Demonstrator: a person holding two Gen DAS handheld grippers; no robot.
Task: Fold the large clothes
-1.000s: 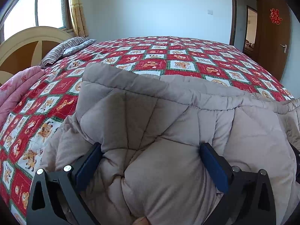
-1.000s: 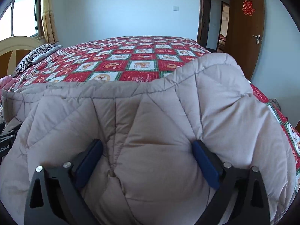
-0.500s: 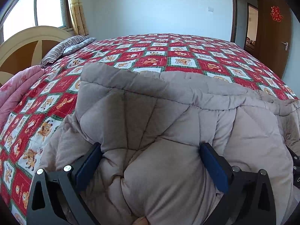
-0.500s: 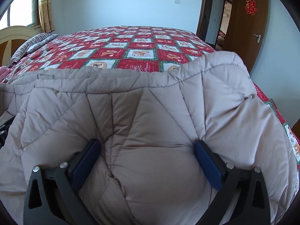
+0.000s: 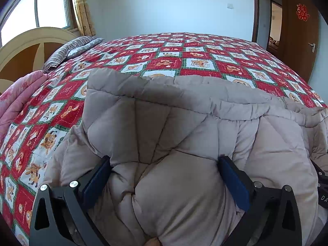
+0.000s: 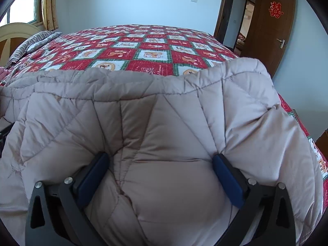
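Room: bedroom with pale walls, window point(image 5: 51, 4) far left, brown door point(image 6: 272, 26) far right.
Surface: bed point(image 5: 196, 57) under a red and white checked cover, striped pillow point(image 5: 69, 49) by the headboard, pink bedding point(image 5: 18, 100) at the left edge.
Garment: large beige quilted coat point(image 5: 184, 123) on the near part of the bed, lifted and bunched toward both cameras.
Left hand-held gripper point(image 5: 164, 176): jaws held wide by a thick wad of padding, clamped on it.
Right hand-held gripper point(image 6: 162, 174): likewise clamped on a fat fold of the coat point(image 6: 164, 112).
Handling: probably light for its bulk, soft, springy, smooth-shelled and likely slippery; best taken deep, at seams or hem edge.
Hidden: sleeves, collar, zip and lower layers unseen; which edge is held, unclear; near bed edge covered.
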